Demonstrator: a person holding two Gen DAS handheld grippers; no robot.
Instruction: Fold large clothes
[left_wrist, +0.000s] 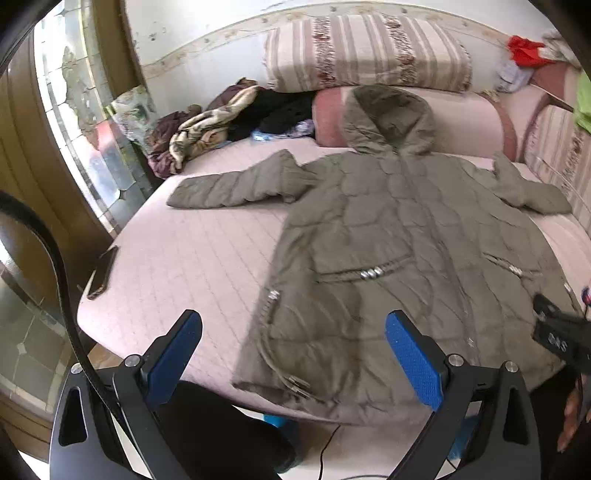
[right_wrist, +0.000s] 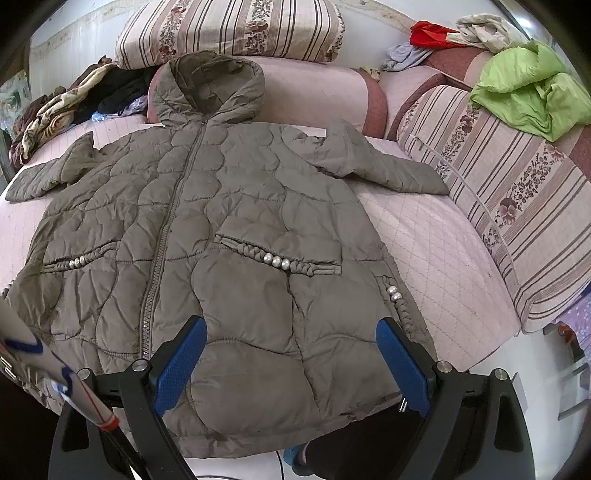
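Observation:
An olive quilted hooded coat (left_wrist: 399, 236) lies spread flat, front up, on a pink quilted bed (left_wrist: 192, 258), sleeves out to both sides, hood toward the pillows. It fills the right wrist view (right_wrist: 229, 229), zipper closed, pearl-trimmed pockets showing. My left gripper (left_wrist: 293, 354) is open and empty, hovering over the coat's lower left hem corner at the bed's near edge. My right gripper (right_wrist: 291, 358) is open and empty above the coat's bottom hem, right of the zipper. The right gripper's body shows at the right edge of the left wrist view (left_wrist: 565, 336).
A phone (left_wrist: 103, 271) lies at the bed's left edge. A pile of clothes (left_wrist: 229, 118) sits at the back left, striped pillows (right_wrist: 229, 29) at the head and right side, a green garment (right_wrist: 532, 88) at right. A window is to the left.

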